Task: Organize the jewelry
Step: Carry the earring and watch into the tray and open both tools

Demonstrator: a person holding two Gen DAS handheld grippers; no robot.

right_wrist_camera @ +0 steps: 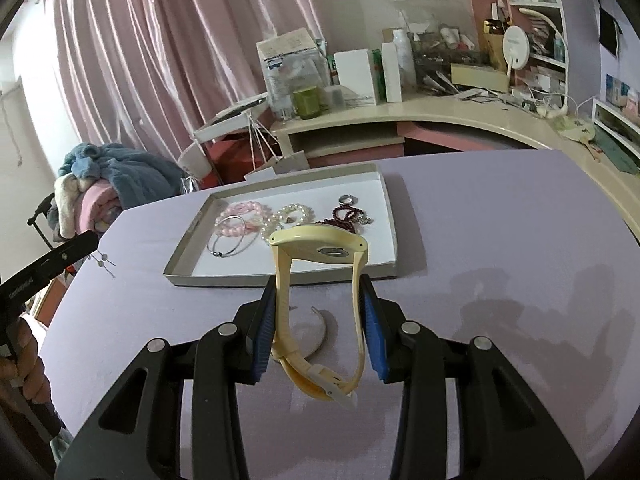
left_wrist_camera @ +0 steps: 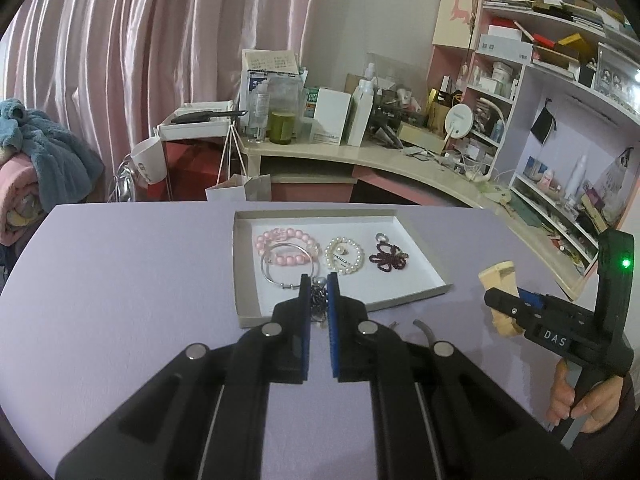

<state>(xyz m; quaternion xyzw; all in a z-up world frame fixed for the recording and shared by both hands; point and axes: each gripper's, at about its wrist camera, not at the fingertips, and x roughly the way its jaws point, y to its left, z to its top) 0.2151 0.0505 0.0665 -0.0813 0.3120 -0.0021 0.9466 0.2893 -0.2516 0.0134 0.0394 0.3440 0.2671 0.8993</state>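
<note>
My left gripper is shut on a small dark beaded piece with silver bits, held above the near edge of the shallow white tray. In the tray lie a pink bead bracelet, a silver bangle, a pearl bracelet and a dark red beaded flower. My right gripper is shut on a cream wristwatch, pads on its strap, raised over the table in front of the tray. An open silver bangle lies on the table beneath the watch.
The lilac table ends at a far edge, with a paper bag beyond it. A cluttered cream desk and shelves stand behind and to the right. Folded blankets are piled at the left by pink curtains.
</note>
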